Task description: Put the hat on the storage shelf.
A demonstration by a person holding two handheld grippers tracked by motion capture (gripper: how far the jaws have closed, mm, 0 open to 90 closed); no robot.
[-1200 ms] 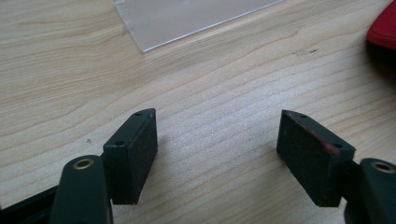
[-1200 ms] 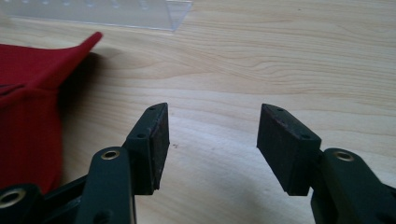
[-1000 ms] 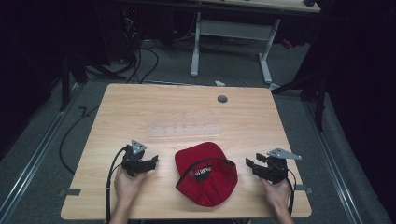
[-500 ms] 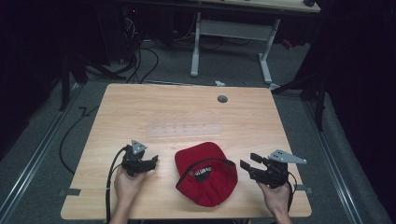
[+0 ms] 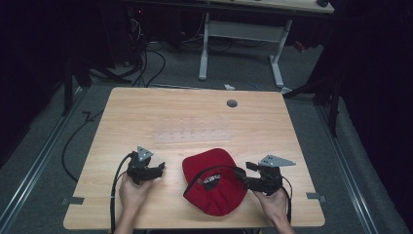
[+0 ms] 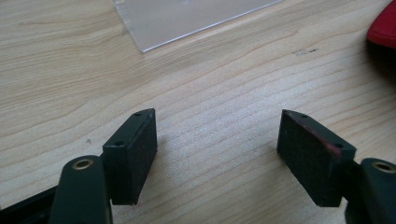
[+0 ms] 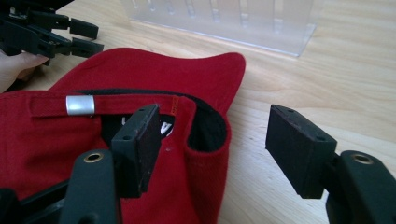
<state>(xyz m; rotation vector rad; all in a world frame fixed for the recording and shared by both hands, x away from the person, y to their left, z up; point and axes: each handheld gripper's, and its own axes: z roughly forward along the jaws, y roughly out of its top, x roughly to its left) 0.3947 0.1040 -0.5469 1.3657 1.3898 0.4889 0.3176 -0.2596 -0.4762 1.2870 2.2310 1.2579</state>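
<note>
Two grippers | right gripper fingers just opening, straddling red cap edge | left gripper fingers apart, beside cap

Cap blocks the near-edge middle; clear rack apparently mid-tabletop; far corners and side edges free.
</note>
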